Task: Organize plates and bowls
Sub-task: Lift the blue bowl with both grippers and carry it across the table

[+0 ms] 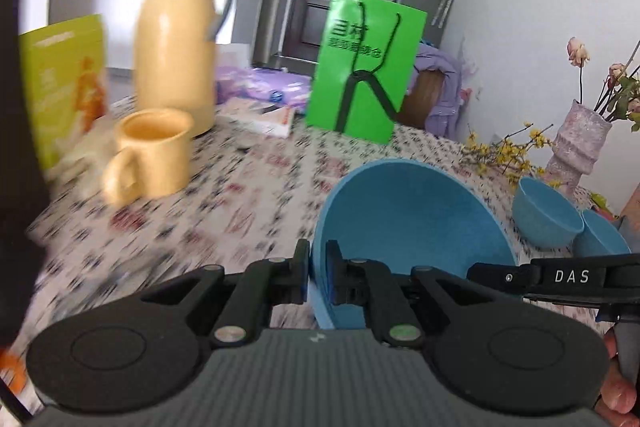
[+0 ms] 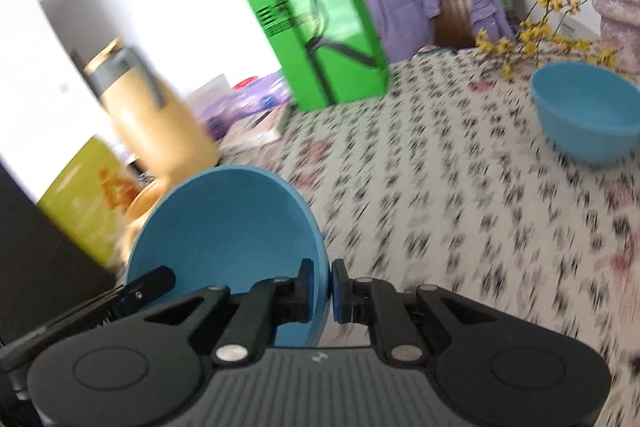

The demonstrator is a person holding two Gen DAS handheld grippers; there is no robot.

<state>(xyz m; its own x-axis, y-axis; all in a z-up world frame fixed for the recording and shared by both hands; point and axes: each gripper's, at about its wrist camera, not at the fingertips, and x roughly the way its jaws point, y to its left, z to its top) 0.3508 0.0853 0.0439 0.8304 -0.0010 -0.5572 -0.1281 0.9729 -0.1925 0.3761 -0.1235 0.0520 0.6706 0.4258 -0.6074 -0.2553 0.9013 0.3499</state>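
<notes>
Both hand-held grippers are clamping one blue bowl: left hand-held gripper and right hand-held gripper on opposite rims. Carrying it level (frames are blurring) toward the smaller blue bowls seems wise.

Left claw and right claw both clamped tight.

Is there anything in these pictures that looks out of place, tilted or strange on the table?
Mostly one thing: the big blue bowl is tipped steeply, not level, because both the left gripper and the right gripper pinch its rim at opposite sides. Nothing looks spilled or broken. The small blue bowl sits upright on the tablecloth.
</notes>
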